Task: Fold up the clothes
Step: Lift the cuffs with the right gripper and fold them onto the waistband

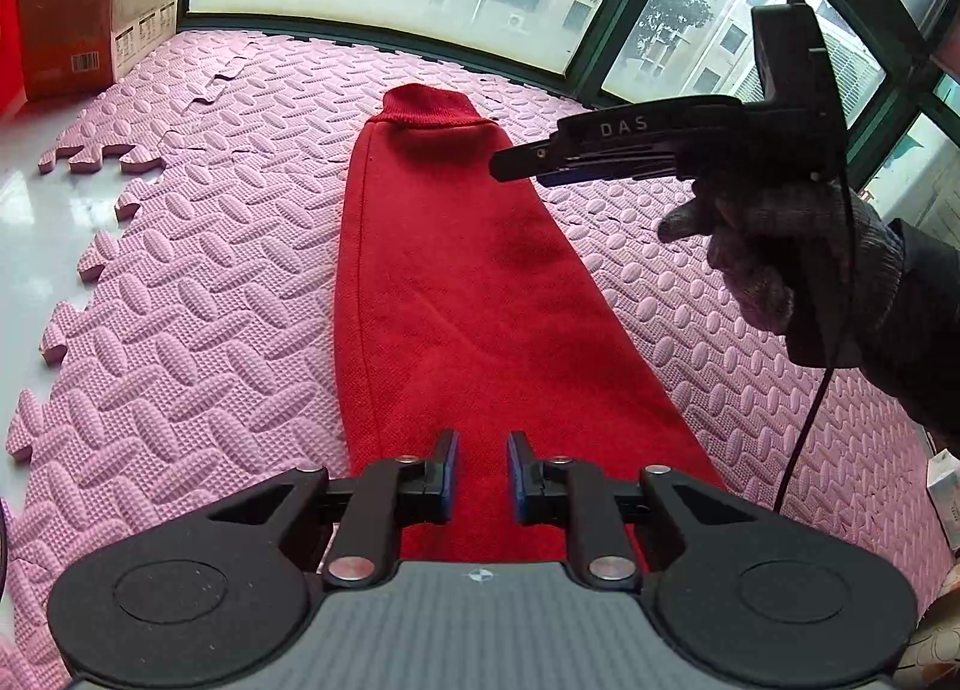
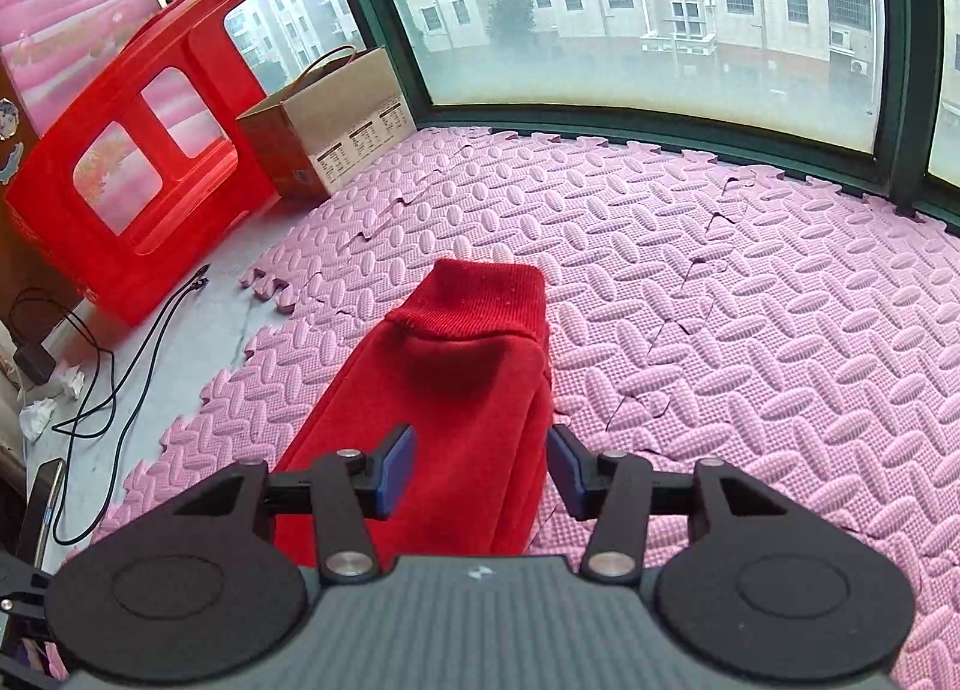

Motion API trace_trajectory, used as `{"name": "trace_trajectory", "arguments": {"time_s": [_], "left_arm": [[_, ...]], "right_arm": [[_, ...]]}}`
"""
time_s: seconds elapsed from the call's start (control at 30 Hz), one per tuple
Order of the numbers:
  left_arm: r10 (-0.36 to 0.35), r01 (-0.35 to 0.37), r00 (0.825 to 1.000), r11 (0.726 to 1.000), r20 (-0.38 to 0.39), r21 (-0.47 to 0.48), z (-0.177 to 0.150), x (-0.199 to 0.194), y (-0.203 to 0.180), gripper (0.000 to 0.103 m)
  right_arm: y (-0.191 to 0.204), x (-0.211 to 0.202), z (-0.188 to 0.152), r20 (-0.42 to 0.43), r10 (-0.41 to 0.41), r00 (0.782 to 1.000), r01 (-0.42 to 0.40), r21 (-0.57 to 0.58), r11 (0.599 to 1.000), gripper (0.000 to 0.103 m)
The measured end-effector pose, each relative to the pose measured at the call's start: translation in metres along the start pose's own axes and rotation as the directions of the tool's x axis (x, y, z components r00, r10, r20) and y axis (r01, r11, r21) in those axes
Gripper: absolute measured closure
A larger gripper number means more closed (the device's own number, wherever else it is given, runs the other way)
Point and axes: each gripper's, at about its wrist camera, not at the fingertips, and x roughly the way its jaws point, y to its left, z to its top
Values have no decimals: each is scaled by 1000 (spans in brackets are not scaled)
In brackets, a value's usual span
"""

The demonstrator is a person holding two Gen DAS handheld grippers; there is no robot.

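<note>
A long red knitted garment (image 1: 456,294) lies stretched out on the pink foam mat (image 1: 198,270), its ribbed cuff (image 1: 429,105) at the far end. My left gripper (image 1: 483,465) hovers over the near part of it. Its jaws stand a narrow gap apart, and flat red cloth shows through the gap with nothing pinched. My right gripper (image 1: 510,165), held by a gloved hand (image 1: 774,258), points left above the garment near the cuff. In the right wrist view the right gripper (image 2: 483,468) is open, with the red garment (image 2: 444,402) below and between its fingers and the cuff (image 2: 486,300) ahead.
A cardboard box (image 2: 342,120) and a red plastic stool (image 2: 138,150) on its side stand at the far left by the window. Black cables (image 2: 108,366) and crumpled paper lie on the bare floor left of the mat (image 2: 750,300). Window frames close off the far side.
</note>
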Motion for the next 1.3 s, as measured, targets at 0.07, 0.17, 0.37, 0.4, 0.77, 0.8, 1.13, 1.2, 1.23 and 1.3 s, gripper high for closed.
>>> {"name": "trace_trajectory", "arguments": {"time_s": [0.07,0.17,0.37,0.4,0.77,0.8,1.13,1.2,1.23,1.3], "left_arm": [[3,-3,1000,1000,-4,1,1,2,1,84],[6,-6,1000,1000,-9,-5,2,4,4,84],[5,-5,1000,1000,-12,-11,4,6,6,84],[6,-6,1000,1000,-8,-7,4,5,5,83],[10,-10,1000,1000,21,3,17,10,-1,81],[13,-13,1000,1000,22,5,18,12,-1,81],[12,-12,999,1000,50,-4,16,9,-6,81],[-15,13,997,1000,70,16,14,3,-17,81],[-33,31,997,999,71,29,14,3,-23,81],[-44,41,996,998,72,47,18,10,-32,82]], "right_arm": [[-7,13,5,0,5,1000,-5,22,1000,50],[-20,30,7,-10,47,999,-46,86,995,50],[-26,43,5,-8,112,994,-111,89,990,52],[-26,44,5,-8,119,993,-118,86,989,52],[-26,24,11,43,208,977,-212,101,972,90],[-22,19,12,51,216,975,-220,89,971,90],[31,-58,16,121,288,950,-275,-117,954,91],[42,-72,14,133,297,946,-277,-153,949,91],[46,-77,13,136,297,945,-273,-170,947,91],[50,-80,12,138,294,946,-268,-182,946,91]]}}
